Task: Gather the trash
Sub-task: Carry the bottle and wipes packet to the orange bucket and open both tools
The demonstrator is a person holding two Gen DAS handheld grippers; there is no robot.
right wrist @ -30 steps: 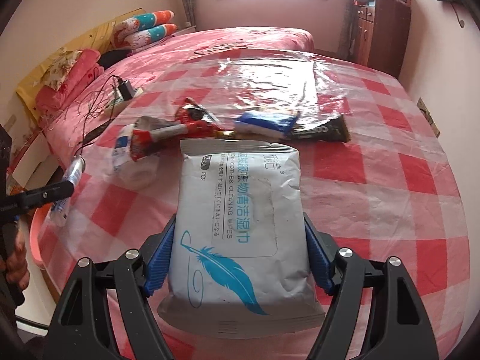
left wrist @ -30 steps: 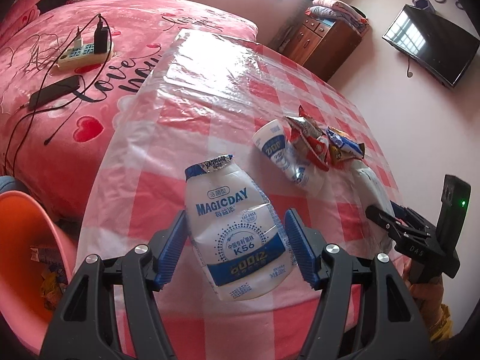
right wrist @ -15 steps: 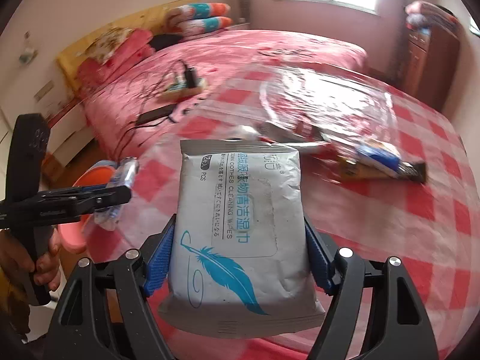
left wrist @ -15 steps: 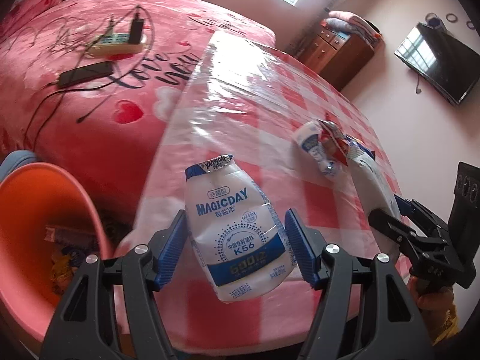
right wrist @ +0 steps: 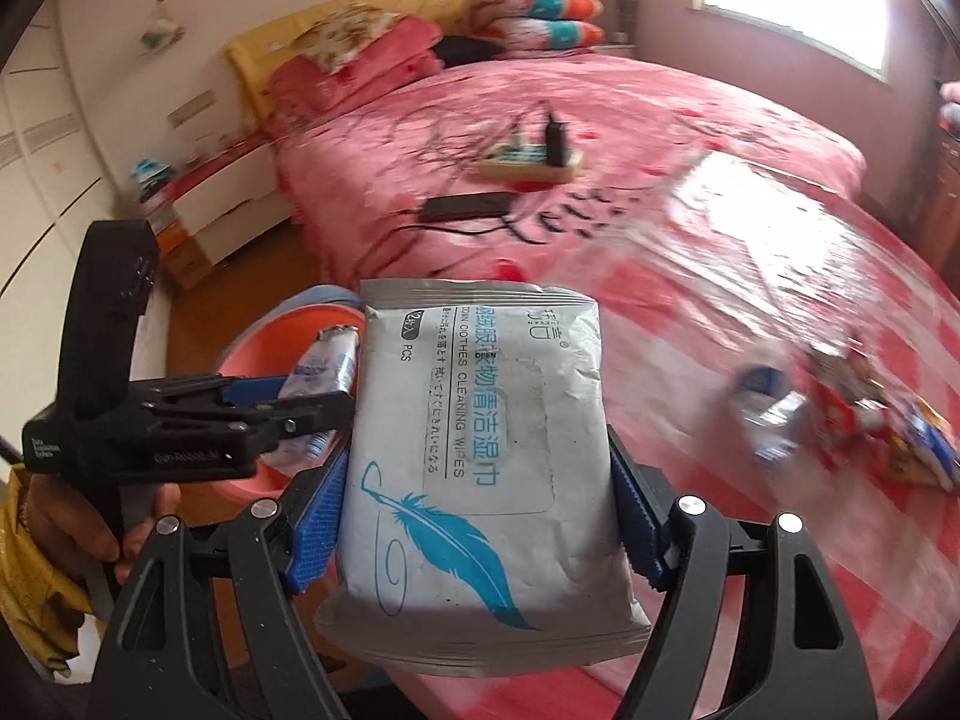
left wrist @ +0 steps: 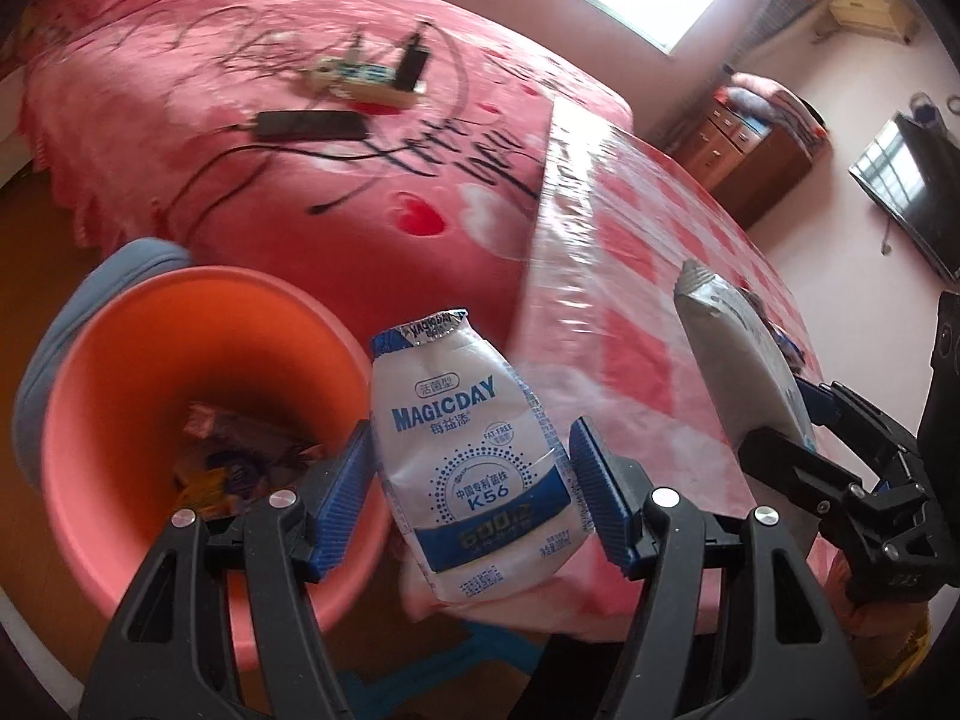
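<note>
My left gripper (left wrist: 474, 492) is shut on a crushed white and blue MAGICDAY drink bottle (left wrist: 468, 450), held over the near rim of an orange trash basin (left wrist: 120, 396) that holds several wrappers. My right gripper (right wrist: 474, 516) is shut on a grey wet-wipes pack (right wrist: 474, 450) with a blue feather print. In the right wrist view the left gripper (right wrist: 300, 402) with its bottle (right wrist: 327, 369) hangs over the basin (right wrist: 282, 330). In the left wrist view the right gripper (left wrist: 798, 420) holds the wipes pack (left wrist: 738, 354) edge-on at the right.
A table with a red checked plastic cloth (right wrist: 750, 312) carries a small bottle and several wrappers (right wrist: 840, 420). The pink bed (left wrist: 300, 120) bears a power strip (left wrist: 366, 81), a phone (left wrist: 312, 125) and cables. A dresser (left wrist: 756, 150) and a wall TV (left wrist: 912, 192) stand beyond.
Both grippers have swung left off the table toward the orange basin, each keeping its item. The basin now fills the lower left of the left wrist view; the table trash has slid right.
</note>
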